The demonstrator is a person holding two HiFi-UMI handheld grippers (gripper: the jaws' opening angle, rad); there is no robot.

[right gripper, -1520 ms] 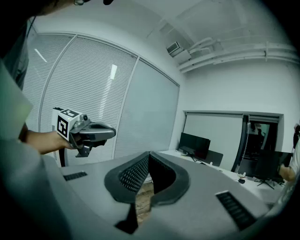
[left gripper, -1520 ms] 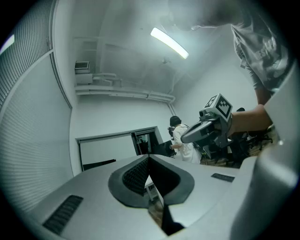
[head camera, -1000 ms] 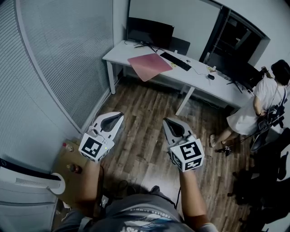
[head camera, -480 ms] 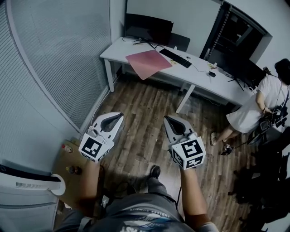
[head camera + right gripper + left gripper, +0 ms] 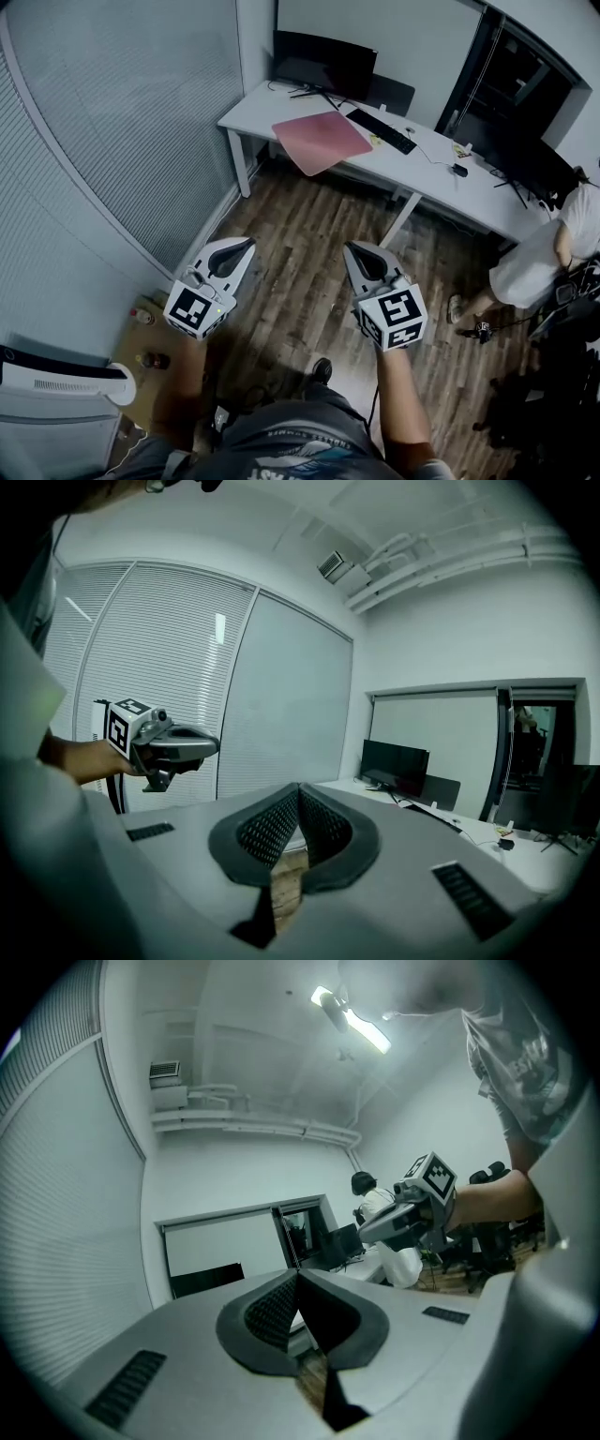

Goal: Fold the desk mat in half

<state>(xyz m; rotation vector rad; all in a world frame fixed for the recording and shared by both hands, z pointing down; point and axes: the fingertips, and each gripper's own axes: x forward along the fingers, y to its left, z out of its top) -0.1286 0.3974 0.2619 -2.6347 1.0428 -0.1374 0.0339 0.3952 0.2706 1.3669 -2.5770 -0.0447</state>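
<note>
The pink desk mat (image 5: 322, 141) lies flat and unfolded on the white counter (image 5: 450, 192) across the room. It sits in front of the monitor (image 5: 323, 64) and just beside the keyboard (image 5: 380, 129), and one corner juts past the counter's front edge. That overhanging corner looks like the easiest place to take hold of it.

The left hand-held gripper (image 5: 244, 245) and the right hand-held gripper (image 5: 354, 251) are held side by side at waist height over the wooden floor (image 5: 300, 220), well apart from the counter. Both point forward toward it. In each gripper's own view the jaws are pressed together with nothing between them. Carrying them closed and level probably suits walking up to the counter, since there is nothing to grip yet.

The fold has not begun. The next move is likely to get within reach of the mat and spread the jaws.
</note>
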